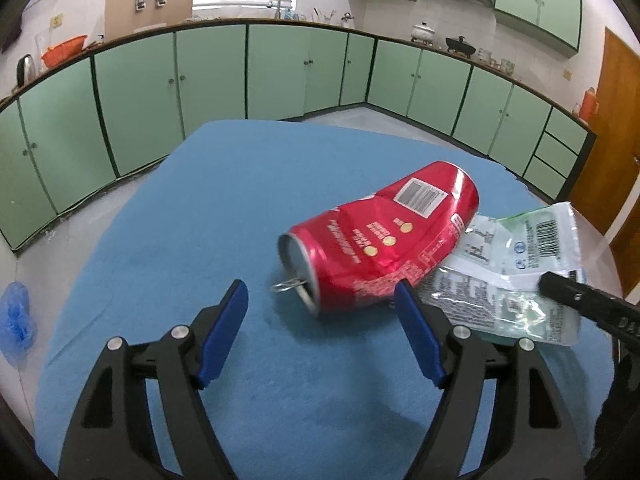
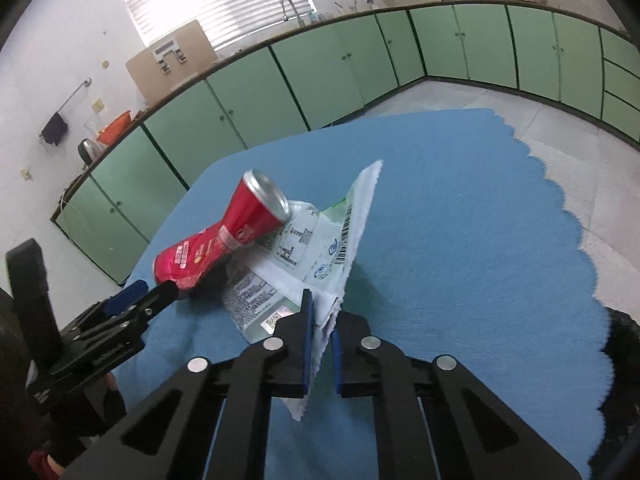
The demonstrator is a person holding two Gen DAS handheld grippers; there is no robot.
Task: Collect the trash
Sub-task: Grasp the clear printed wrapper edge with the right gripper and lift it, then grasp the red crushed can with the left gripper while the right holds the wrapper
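A dented red soda can [image 1: 380, 240] lies on its side on the blue tablecloth [image 1: 180, 240], partly resting on a clear and white plastic wrapper [image 1: 520, 248]. My left gripper [image 1: 320, 286] is open, its blue pads either side of the can's mouth end without touching it. In the right wrist view the can [image 2: 248, 216] lies on the far left part of the wrapper [image 2: 320, 248]. My right gripper [image 2: 320, 304] is shut on the wrapper's near edge, which stands up between the pads. The left gripper [image 2: 154, 286] shows at the left of that view, by the can's near end.
The cloth's scalloped edge [image 2: 560, 200] runs along the right, with tiled floor beyond. A crumpled blue plastic bag [image 1: 16, 320] lies on the floor at the left. Green cabinets [image 1: 200, 80] line the walls. A gloved hand [image 2: 60, 440] holds the left gripper.
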